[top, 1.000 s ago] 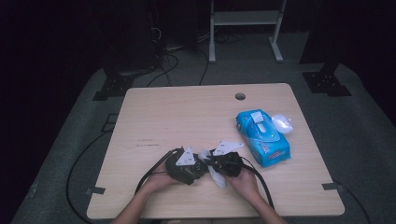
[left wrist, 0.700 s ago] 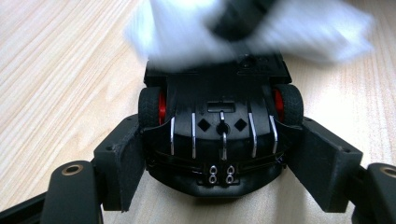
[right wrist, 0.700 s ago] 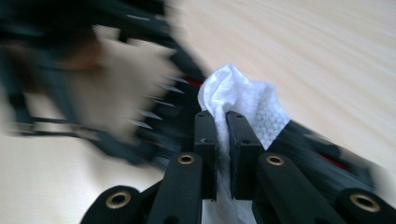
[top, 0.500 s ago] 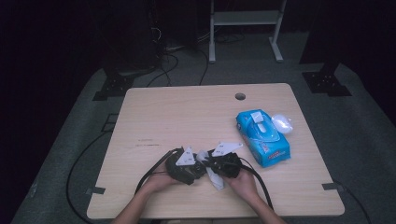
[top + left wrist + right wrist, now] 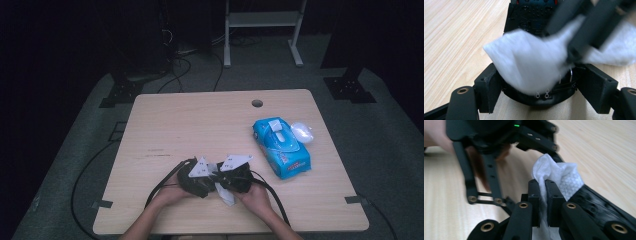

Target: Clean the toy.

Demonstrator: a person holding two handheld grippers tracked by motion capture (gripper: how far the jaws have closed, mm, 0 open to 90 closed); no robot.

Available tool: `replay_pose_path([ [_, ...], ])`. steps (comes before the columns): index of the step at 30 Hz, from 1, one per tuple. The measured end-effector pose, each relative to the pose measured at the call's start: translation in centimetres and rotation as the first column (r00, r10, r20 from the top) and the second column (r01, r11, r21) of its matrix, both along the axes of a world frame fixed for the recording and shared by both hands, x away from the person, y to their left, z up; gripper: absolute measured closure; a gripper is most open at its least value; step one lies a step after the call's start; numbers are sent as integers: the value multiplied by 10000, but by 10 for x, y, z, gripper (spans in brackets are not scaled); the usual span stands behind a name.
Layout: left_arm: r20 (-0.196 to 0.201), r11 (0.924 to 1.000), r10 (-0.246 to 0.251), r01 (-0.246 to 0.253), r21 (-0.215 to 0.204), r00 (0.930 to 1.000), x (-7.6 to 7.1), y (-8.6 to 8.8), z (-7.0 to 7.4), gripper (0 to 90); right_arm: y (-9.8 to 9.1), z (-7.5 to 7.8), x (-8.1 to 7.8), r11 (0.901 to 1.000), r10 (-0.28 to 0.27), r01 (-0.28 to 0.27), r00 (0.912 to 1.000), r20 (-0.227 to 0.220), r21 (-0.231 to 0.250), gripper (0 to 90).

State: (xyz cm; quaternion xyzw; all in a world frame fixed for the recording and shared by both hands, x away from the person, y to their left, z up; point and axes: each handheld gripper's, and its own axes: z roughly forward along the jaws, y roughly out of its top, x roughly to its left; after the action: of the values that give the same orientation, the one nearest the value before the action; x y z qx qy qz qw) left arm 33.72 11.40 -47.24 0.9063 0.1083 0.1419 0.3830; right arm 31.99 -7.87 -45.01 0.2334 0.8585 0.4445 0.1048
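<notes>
Little is changed against the earlier high views: both hands are kept at the near edge of the pale wooden table point(image 5: 190, 125), with only a slight shift seen in the right one. At the left, the left gripper point(image 5: 196, 176) is held with its jaws clamped on a round black object point(image 5: 541, 96), apparently a watch-like piece, though its exact kind cannot be told. Across that object a white, textured wet wipe point(image 5: 531, 65) is draped. To its right, the right gripper point(image 5: 543, 195) is seen with its jaws pressed together on a fold of the wipe, the two grippers touching tip to tip. Farther right, near the right edge, a blue soft pack of wipes point(image 5: 281, 146) is left with a small white oval object point(image 5: 302, 132) just beside it. For a clean wiping pass, the black object is best held steady while the wipe is drawn over its face with light, even pressure, so that the cloth is not pulled from the grip.
</notes>
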Motion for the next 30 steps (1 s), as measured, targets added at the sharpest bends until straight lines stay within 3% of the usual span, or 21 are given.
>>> replay_pose_path([
  [4, 3, 10000, -58, 58, -29, 10000, 0, 1, 2, 245, -25, -2, 11, 9940, -1089, 1091, 9938, -231, 77, 835],
  [6, 9, 9999, -65, 65, -81, 10000, 1, 1, 2, 245, -28, -2, 10, 9920, -1235, 1242, 9919, -311, 212, 835],
  [8, -3, 10000, -34, 34, -44, 10000, 1, 0, 2, 245, -22, -2, 6, 9946, -1020, 1023, 9946, -170, 153, 835],
  [10, 21, 10000, -43, 43, 38, 10000, 1, 0, 1, 245, -10, -2, 2, 9987, -238, 253, 9991, -340, 444, 834],
  [12, 33, 9999, -27, 27, 97, 10000, 0, 0, 0, 245, -3, -1, -1, 9999, -104, 104, 9999, -47, 8, 834],
  [13, 6, 10000, -27, 27, -10, 10000, 0, 0, 1, 245, -3, 0, 1, 9999, -120, 120, 9999, -71, 8, 834],
  [15, 62, 10000, -70, 70, -66, 10000, 0, 1, 2, 245, -14, 0, 7, 9982, -592, 592, 9982, -74, 45, 834],
  [18, -1, 9999, -25, 25, -167, 10000, 0, 2, 2, 245, -33, -1, 17, 9884, -1493, 1495, 9888, 86, -277, 834],
  [22, -31, 9995, -43, 42, -309, 10000, 1, 4, 4, 244, -73, -9, 33, 9592, -2828, 2824, 9572, -618, -153, 834],
  [24, -42, 9996, -34, 33, -266, 10000, 2, 4, 4, 244, -78, -11, 34, 9564, -2912, 2921, 9531, -828, -19, 833],
  [25, -28, 9998, -25, 24, -172, 10000, 2, 3, 3, 245, -75, -10, 33, 9565, -2912, 2917, 9536, -768, -54, 833],
  [26, -9, 10000, -35, 35, -60, 10000, 2, 3, 1, 245, -71, -10, 31, 9626, -2703, 2710, 9599, -741, 3, 832],
  [30, 60, 9998, -48, 47, 181, 10000, 1, 2, 0, 245, -45, -8, 20, 9909, -1236, 1275, 9889, -820, 436, 828],
])
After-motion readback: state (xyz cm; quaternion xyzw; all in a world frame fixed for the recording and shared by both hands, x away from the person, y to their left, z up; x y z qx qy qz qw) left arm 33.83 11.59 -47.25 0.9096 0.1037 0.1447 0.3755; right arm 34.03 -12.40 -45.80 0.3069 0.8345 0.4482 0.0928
